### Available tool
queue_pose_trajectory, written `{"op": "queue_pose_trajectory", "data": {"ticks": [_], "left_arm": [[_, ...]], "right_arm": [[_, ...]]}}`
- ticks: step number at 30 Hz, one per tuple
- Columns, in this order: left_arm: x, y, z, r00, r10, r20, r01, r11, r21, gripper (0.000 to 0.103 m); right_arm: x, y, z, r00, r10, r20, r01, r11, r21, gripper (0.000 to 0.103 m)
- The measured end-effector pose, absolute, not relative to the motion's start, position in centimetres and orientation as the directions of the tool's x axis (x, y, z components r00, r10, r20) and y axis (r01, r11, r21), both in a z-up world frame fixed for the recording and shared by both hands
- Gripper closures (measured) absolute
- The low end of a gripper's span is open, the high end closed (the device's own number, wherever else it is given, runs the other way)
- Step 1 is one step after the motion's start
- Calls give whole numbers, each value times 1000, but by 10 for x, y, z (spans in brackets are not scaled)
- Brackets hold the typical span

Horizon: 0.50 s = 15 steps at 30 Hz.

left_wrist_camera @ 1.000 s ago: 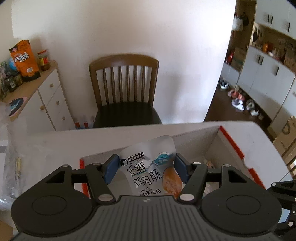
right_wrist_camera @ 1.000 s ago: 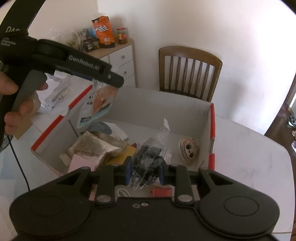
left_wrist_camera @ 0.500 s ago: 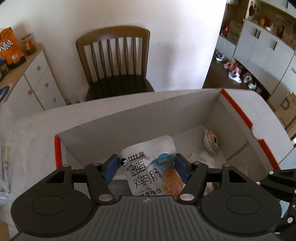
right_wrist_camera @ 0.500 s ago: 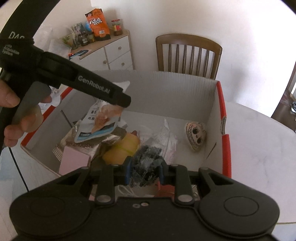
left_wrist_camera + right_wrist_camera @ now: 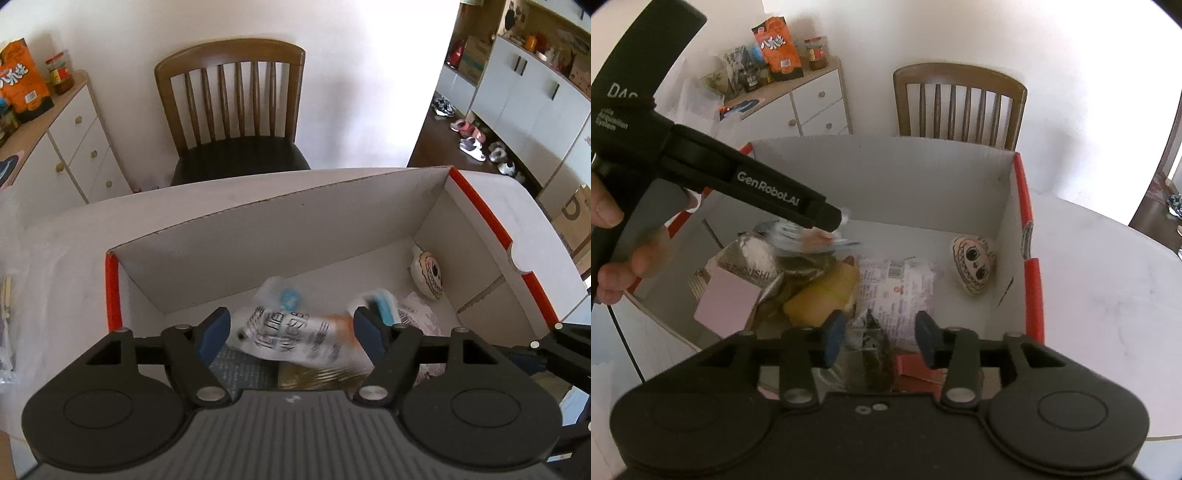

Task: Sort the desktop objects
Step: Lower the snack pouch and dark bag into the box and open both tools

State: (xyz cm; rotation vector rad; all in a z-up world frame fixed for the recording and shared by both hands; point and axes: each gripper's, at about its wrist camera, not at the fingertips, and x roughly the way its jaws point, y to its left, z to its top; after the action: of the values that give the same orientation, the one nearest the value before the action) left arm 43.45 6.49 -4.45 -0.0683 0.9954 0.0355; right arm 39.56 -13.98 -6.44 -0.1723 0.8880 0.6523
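My left gripper (image 5: 293, 328) hangs over the white cardboard box (image 5: 258, 251) and its jaws are opening. The white snack pouch (image 5: 280, 336) lies tilted and blurred between the blue pads, loose from them and dropping. In the right wrist view that pouch (image 5: 798, 236) is a blur just under the left gripper's tip. My right gripper (image 5: 881, 336) is low over the box's near side, its jaws also opening. The clear bag of dark bits (image 5: 873, 354) sags between and below its pads, and neither pad presses it.
Inside the box lie a doll-face charm (image 5: 975, 266), a yellow item (image 5: 820, 295), a pink box (image 5: 724, 302), a silver foil pouch (image 5: 753, 258) and a white printed packet (image 5: 897, 291). A wooden chair (image 5: 232, 110) and a white cabinet (image 5: 74, 147) stand beyond the white table (image 5: 1108, 314).
Both grippers went from shut to open. The snack pouch slipped from the left pads and tipped sideways into the box. The clear bag dropped out of the right pads. The left gripper sank lower.
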Motion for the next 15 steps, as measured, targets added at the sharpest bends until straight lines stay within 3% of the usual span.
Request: {"op": "queue_pose_trajectory", "data": {"ticks": [5, 15], "left_arm": [[426, 69, -35, 563, -18, -826, -82, 994, -78, 26], [392, 66, -7, 628, -13, -778, -84, 993, -85, 26]], "right_arm": [[390, -143, -54, 461, 476, -749, -602, 788, 130, 45], [377, -149, -35, 472, 502, -725, -603, 783, 151, 41]]}}
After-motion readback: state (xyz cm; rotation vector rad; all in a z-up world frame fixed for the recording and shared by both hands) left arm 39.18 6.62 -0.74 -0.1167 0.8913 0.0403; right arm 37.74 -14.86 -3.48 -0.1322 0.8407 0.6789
